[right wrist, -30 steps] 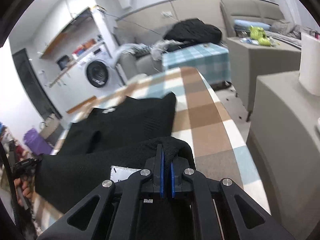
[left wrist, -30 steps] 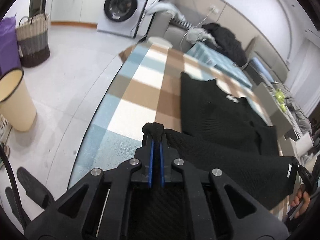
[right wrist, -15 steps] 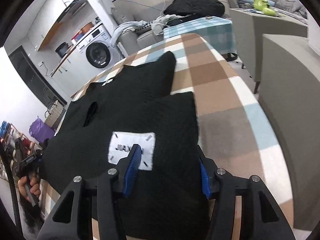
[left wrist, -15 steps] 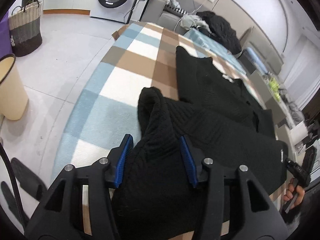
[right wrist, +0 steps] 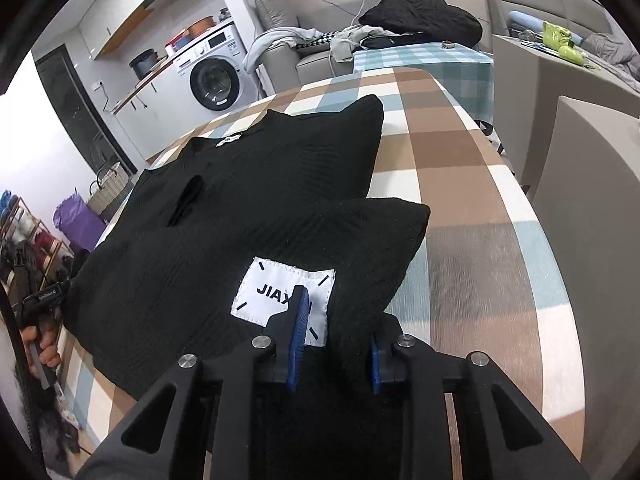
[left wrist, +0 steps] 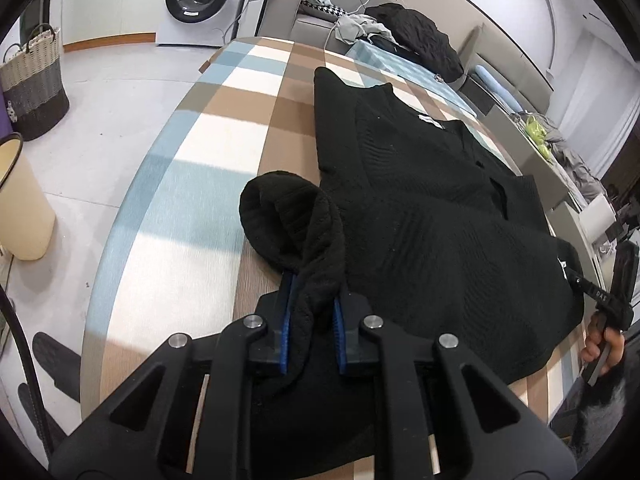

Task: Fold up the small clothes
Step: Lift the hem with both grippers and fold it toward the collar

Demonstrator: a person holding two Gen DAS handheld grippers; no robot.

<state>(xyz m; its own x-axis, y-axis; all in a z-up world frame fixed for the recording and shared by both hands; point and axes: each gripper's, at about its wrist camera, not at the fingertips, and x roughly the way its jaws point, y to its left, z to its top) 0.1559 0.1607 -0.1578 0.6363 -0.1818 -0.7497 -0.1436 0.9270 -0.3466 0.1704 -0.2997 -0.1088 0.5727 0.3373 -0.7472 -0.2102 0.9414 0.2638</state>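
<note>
Black knit sweater (left wrist: pixel 420 216) lies flat on the checked tablecloth (left wrist: pixel 224 136), collar toward the washing machine (left wrist: pixel 196 0), hem edge doubled over its lower body.

Step in hand, as I read it: the bottom-up fold, with a re-grip on the hem.

Left gripper (left wrist: pixel 311 320) sits at the sweater's near left corner; jaws closing, a rolled bunch of knit between them, blue pads (left wrist: pixel 285 320) look to be touching it.

Right gripper (right wrist: pixel 336 340) sits at the near right corner, beside the white label (right wrist: pixel 280 292); jaws closing, fabric between them, pads seem not yet pressing.

Next move likely calls for both grips to seat, then carrying the edge evenly toward the collar so the bunch flattens.

Hard to tell: how many layers each jaw has, since the black knit hides the folds. Near table edge is cut off by the gripper bodies. Each view shows the opposite hand (left wrist: pixel 604 344) only at the frame edge.
</note>
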